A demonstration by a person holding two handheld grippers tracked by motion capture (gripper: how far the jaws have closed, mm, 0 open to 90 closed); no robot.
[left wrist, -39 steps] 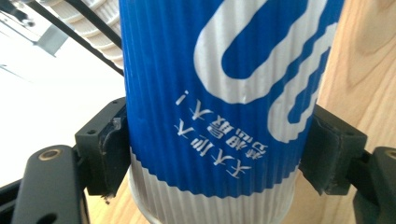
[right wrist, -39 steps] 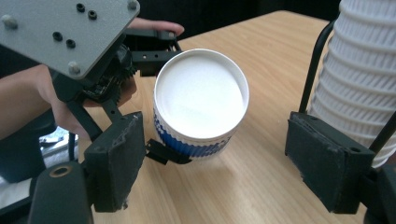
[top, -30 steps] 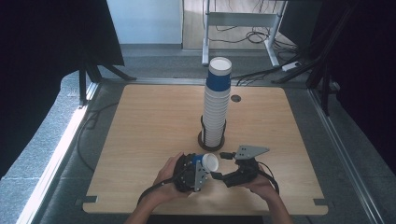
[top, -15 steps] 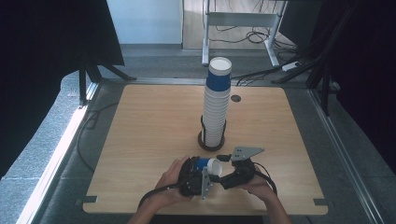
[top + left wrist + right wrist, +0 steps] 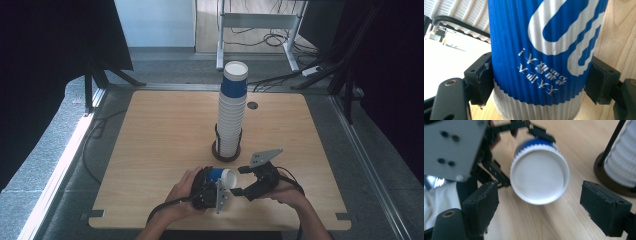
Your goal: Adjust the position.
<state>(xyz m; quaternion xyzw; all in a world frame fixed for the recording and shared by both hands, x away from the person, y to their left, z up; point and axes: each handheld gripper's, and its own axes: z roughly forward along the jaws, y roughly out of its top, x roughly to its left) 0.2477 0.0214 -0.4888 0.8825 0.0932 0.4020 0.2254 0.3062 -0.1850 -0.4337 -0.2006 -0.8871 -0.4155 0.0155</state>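
Blue cup (image 5: 541, 60) clamped sideways in left tool (image 5: 212, 187), rim cut off; right tool (image 5: 549, 210) open, base blurred.

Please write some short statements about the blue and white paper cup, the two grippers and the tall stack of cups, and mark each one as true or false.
1. The left gripper clamps the blue and white ribbed paper cup on both sides. True.
2. The right gripper is closed on the cup's white end. False: its jaws stand open on either side of that end, apart from it.
3. The tall stack of white ribbed paper cups has a blue cup on top. True.
4. The stack lies flat on the light wooden table. False: it stands upright in a black wire holder.
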